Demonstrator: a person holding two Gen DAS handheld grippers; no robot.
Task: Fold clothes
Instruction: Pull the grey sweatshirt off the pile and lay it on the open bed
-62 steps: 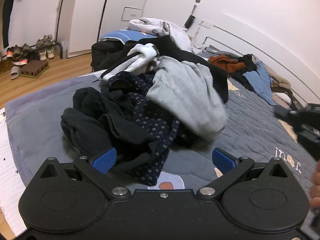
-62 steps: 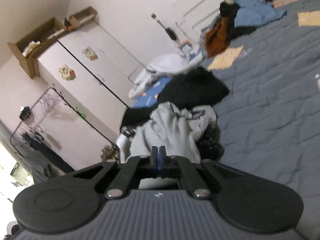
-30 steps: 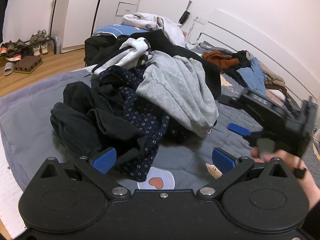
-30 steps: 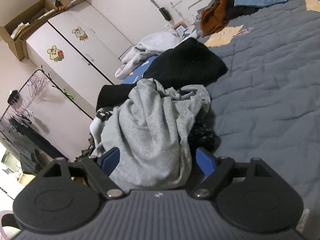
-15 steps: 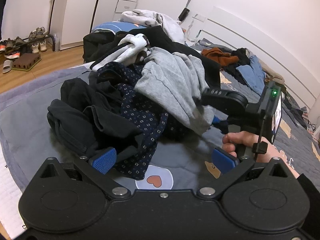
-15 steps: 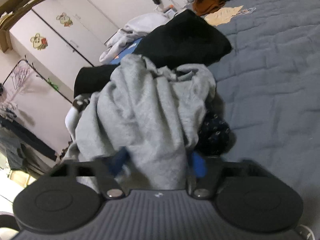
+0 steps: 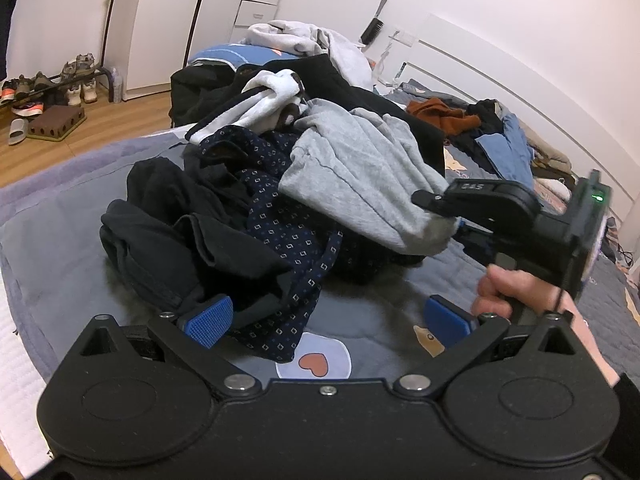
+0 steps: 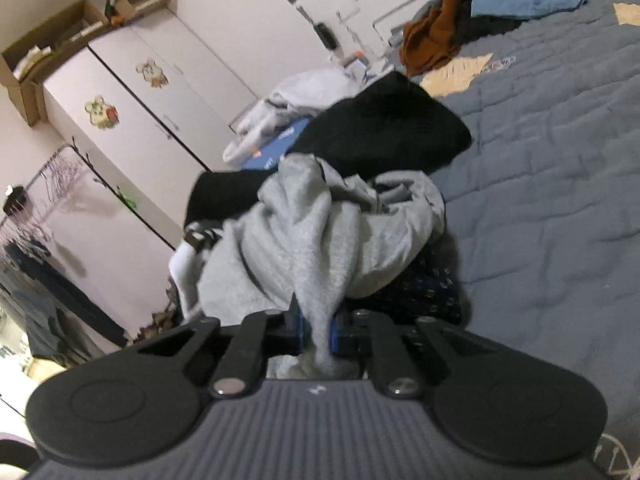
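A heap of clothes lies on the grey quilt [image 7: 52, 240]. On top is a grey garment [image 7: 360, 184], with a navy patterned garment [image 7: 280, 220] and a black garment [image 7: 168, 232] beside it. My right gripper [image 7: 454, 226], held by a hand [image 7: 504, 288], is at the grey garment's lower right edge. In the right wrist view its jaws [image 8: 318, 330] are closing, and the blue pads pinch a fold of the grey garment [image 8: 320, 240]. My left gripper [image 7: 328, 320] stands open low at the heap's near edge, gripping nothing.
More clothes, orange, black and blue, lie near the headboard [image 7: 480, 128]. A black garment [image 8: 380, 132] and white ones lie behind the heap. Shoes on a rack [image 7: 48, 88] stand on the wooden floor at left. White wardrobes [image 8: 140, 112] line the wall.
The right gripper came in from the right to the grey garment's edge, and its jaws went from wide open to pinched on the cloth. The left gripper stayed put.
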